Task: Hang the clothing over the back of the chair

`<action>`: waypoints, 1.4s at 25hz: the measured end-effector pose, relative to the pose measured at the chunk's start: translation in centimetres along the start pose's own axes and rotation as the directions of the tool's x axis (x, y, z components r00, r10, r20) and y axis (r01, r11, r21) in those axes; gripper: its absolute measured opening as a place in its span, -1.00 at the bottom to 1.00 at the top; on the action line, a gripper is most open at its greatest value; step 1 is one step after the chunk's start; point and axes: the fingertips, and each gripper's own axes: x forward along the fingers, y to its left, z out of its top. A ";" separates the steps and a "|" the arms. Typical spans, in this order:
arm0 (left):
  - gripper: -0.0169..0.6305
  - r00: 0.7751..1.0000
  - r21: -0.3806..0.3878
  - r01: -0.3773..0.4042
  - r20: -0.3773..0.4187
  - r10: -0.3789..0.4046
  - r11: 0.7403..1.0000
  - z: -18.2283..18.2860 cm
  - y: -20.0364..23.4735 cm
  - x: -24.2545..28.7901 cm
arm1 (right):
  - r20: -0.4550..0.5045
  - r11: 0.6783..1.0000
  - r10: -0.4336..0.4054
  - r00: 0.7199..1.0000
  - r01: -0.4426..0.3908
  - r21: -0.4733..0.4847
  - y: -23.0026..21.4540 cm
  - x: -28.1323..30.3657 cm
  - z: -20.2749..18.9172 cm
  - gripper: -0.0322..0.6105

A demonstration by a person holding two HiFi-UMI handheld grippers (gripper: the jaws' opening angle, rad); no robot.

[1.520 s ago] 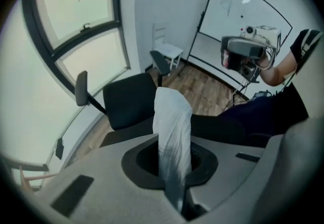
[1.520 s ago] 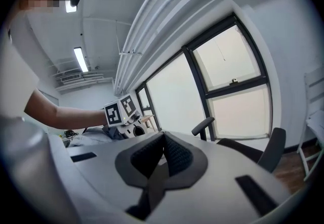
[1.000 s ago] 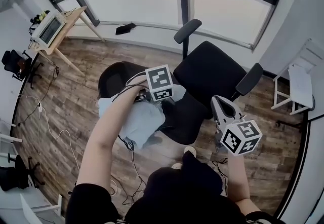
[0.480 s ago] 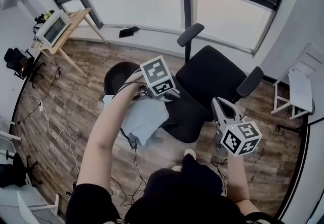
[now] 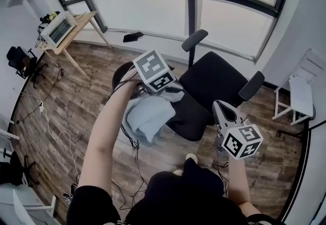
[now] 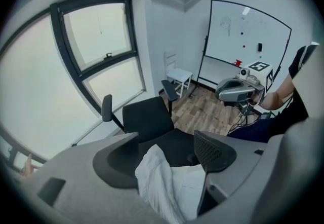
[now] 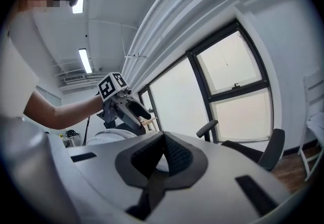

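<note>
Left gripper point(image 6: 167, 139) freshly open around clothing point(image 6: 162, 187)

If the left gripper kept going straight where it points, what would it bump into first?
Most likely the white cloth: it lies right between the jaws of the left gripper, which have just been opening. Depth is unclear.

Pale blue clothing point(image 5: 147, 117), black chair point(image 5: 216, 79).

An office: a black swivel chair point(image 5: 216, 81), a whiteboard point(image 6: 245, 35) (on a stand), a wooden desk point(image 5: 79, 25) by big windows point(image 5: 234, 20).
</note>
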 end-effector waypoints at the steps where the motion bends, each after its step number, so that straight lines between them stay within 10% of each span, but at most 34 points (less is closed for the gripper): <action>1: 0.11 1.000 0.004 -0.006 0.015 0.006 1.000 0.2 -0.2 -0.6 | 0.002 1.000 0.001 1.000 -0.001 -0.003 0.4 -0.1 0.0 -0.90; 8: -0.24 0.983 -0.026 -0.028 0.181 0.033 0.999 0.9 -2.2 -4.8 | 0.012 1.000 0.005 1.000 -0.005 -0.014 2.7 -1.5 -0.2 -0.90; 20: -0.56 0.873 -0.171 -0.064 0.467 0.138 0.983 -3.2 -7.1 -13.3 | 0.024 0.999 0.036 0.999 -0.036 -0.008 8.2 -3.9 -1.6 -0.90; 35: -0.89 0.591 -0.511 -0.082 0.666 0.455 0.855 -15.3 -12.8 -20.2 | 0.054 0.996 0.069 0.996 -0.066 -0.054 15.6 -5.7 -3.8 -0.90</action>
